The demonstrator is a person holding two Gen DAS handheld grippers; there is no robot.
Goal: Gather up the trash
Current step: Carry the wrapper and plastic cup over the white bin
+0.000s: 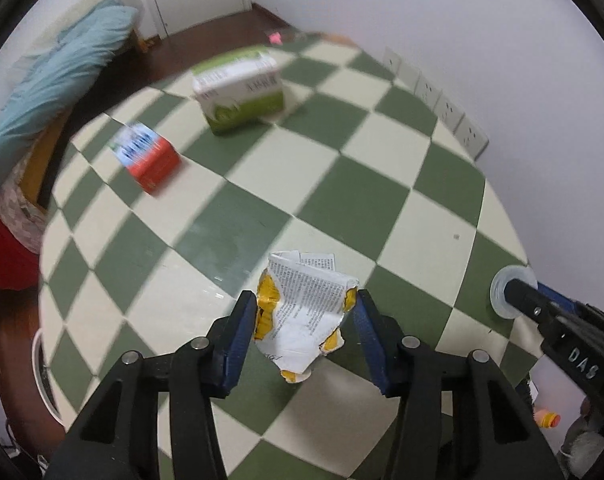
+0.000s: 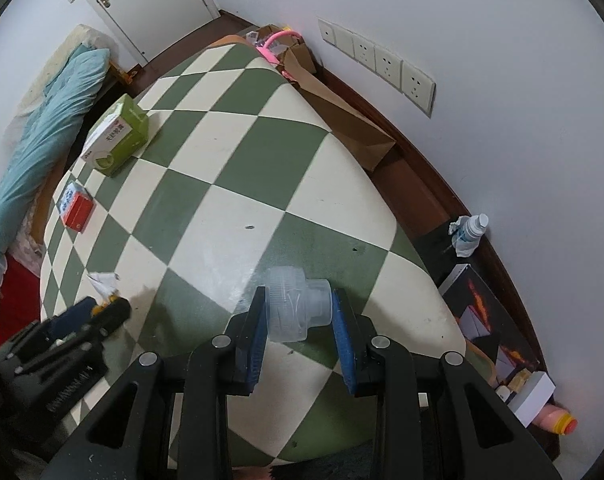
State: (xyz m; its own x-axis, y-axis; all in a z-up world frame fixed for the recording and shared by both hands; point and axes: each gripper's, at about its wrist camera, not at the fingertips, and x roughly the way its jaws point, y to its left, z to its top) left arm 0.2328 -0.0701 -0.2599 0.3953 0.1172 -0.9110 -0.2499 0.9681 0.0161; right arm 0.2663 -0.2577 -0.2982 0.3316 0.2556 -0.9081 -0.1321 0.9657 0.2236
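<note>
My left gripper (image 1: 306, 310) is shut on a crumpled white and yellow printed wrapper (image 1: 304, 312) and holds it over the green and cream checkered table (image 1: 366, 200). My right gripper (image 2: 298, 306) is shut on a clear plastic cup (image 2: 296, 304) lying sideways between its blue pads (image 2: 344, 340). In the left wrist view the right gripper (image 1: 518, 294) shows at the right edge with the cup's rim (image 1: 500, 292). In the right wrist view the left gripper (image 2: 102, 304) shows at lower left with the wrapper (image 2: 104, 282).
A green and white carton (image 1: 240, 90) and a small red box (image 1: 148, 154) stand at the table's far side. A brown paper bag (image 2: 342, 120) sits on the floor by the wall. A small bottle (image 2: 470, 234), books (image 2: 490, 312) and an orange-capped bottle (image 2: 558, 422) lie right.
</note>
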